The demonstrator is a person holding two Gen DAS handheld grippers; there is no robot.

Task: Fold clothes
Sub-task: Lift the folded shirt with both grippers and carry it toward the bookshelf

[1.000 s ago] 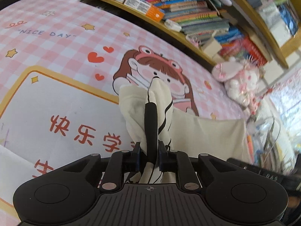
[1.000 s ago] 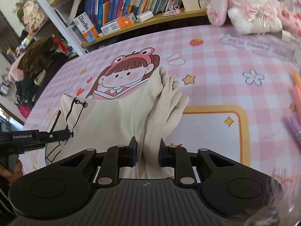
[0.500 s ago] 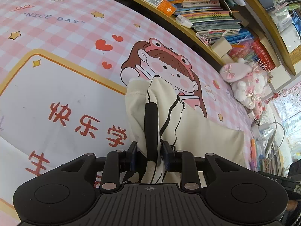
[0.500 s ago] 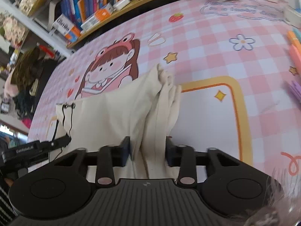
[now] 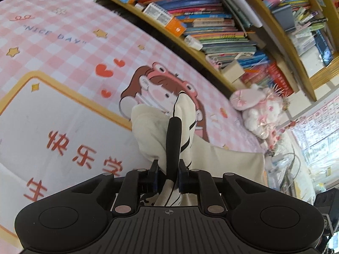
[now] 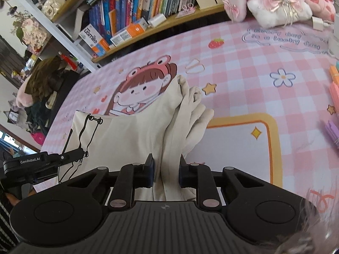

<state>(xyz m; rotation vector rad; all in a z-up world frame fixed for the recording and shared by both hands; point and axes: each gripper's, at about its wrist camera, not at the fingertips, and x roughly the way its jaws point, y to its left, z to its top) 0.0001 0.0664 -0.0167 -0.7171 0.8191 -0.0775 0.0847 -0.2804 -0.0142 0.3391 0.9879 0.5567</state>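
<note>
A cream garment with black line print [image 6: 131,135] lies on the pink checked mat [image 6: 243,67], stretched between both grippers. My left gripper [image 5: 169,158] is shut on one bunched end of the garment [image 5: 152,131], lifted a little above the mat. My right gripper [image 6: 167,167] is shut on the other bunched end, its folds spilling forward. The left gripper also shows in the right wrist view [image 6: 42,163] at the garment's far left edge.
A bookshelf [image 5: 211,31] full of books runs along the back edge of the mat. A pink plush toy [image 6: 275,2] sits at the back right. Coloured pens [image 6: 334,110] lie at the right edge. Clothes are piled on a chair [image 6: 42,80] at left.
Both grippers have shifted with the garment still held; the views swung down half a second ago and back up now. The garment stays stretched between them.
</note>
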